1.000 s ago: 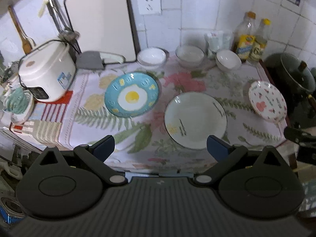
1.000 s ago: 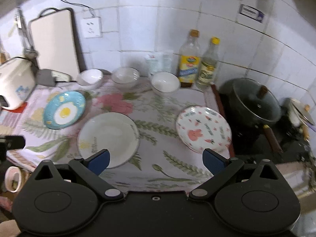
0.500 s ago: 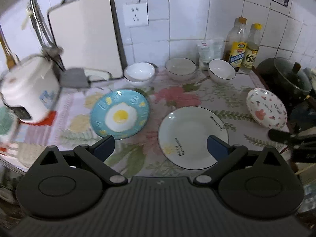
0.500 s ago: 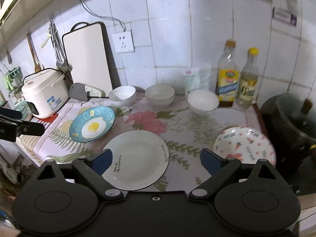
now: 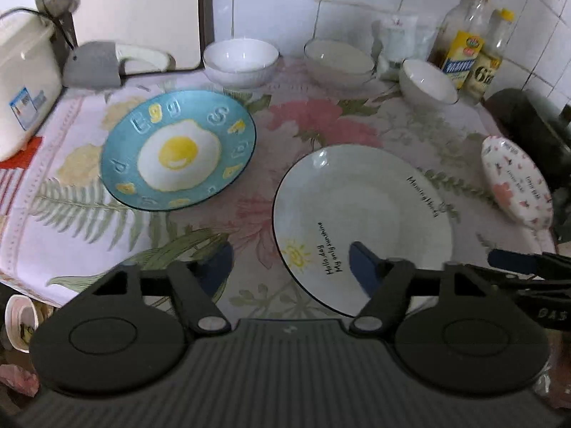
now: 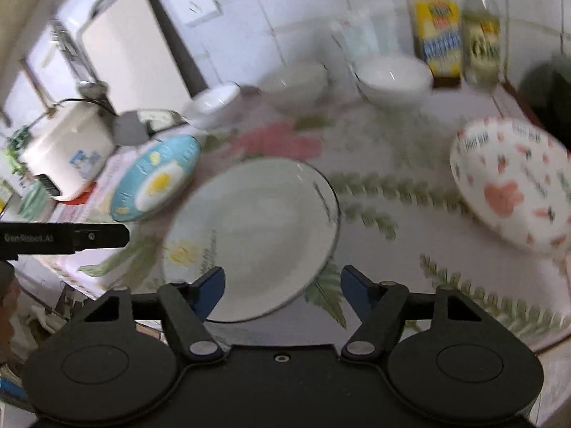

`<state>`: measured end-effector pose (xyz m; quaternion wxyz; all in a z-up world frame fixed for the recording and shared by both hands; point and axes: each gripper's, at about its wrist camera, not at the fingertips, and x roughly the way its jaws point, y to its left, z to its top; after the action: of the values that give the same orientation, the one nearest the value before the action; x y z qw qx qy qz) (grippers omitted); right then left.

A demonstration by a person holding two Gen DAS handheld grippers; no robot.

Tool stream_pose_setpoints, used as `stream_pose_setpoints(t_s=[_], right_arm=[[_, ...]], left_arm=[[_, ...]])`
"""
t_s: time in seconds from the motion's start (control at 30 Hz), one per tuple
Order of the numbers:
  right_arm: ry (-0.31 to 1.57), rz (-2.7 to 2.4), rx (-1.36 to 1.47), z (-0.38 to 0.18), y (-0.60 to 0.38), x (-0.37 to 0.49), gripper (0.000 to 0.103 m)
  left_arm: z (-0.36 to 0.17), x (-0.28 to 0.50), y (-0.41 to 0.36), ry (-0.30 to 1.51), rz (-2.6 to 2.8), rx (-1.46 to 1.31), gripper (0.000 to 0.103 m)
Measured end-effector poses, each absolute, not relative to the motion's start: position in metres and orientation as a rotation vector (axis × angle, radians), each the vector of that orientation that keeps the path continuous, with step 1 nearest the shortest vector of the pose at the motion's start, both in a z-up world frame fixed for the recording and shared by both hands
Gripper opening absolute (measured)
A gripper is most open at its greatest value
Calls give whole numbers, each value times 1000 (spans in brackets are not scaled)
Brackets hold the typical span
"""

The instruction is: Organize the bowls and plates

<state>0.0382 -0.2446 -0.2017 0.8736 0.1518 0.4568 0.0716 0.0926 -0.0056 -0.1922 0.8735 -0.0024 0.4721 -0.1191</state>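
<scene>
On the floral tablecloth [image 5: 89, 214] the white rice cooker [image 5: 21, 85] sits at nine o'clock. The blue egg plate [image 5: 178, 149] lies at ten o'clock. Three white bowls line the tiled wall: the left bowl [image 5: 241, 59], the middle bowl [image 5: 339, 60] and the right bowl [image 5: 426, 82], running from eleven to one o'clock. The white sunshine plate [image 5: 364, 214] lies centre, at five o'clock of the egg plate. The pink flowered plate [image 5: 514, 182] sits at three o'clock. The left gripper [image 5: 291, 267] has just been closing; its jaws stand half apart, empty, straddling the sunshine plate's near rim. The right gripper [image 6: 282, 285], likewise just narrowing, empty, hangs over that plate's near right edge.
</scene>
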Motion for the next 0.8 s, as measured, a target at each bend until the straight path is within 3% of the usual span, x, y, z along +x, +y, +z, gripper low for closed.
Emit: stream_pose_setpoints(t_s=[0.03,0.37,0.47,0.53,0.6,0.67,0.8], right_arm=[[958,136,334,-207,-246,39,75],[993,102,544,-247,-256,62,68],[1007,87,552,-253,-253,66,55],[1004,85,563,-255,-252,66,45],[1011,77,588,-259,-253,68,29],[1004,59,585,-261,-255,68,21],[1022,103,585,-264,-263,70,18]], left_arm=[[-199,98,-7,1004,-248,-2,61],[-246,138,-5,1081,-268,-47,49],[-254,141,-3,1098,-288,-63,37],[-259,143,-3,1125,-311,-90,23],[-261,143,-4,1138,-329,-113,21],[-262,142,-5,1135,-321,-117,21],[-266,143,-1,1140,-317,-175,23]])
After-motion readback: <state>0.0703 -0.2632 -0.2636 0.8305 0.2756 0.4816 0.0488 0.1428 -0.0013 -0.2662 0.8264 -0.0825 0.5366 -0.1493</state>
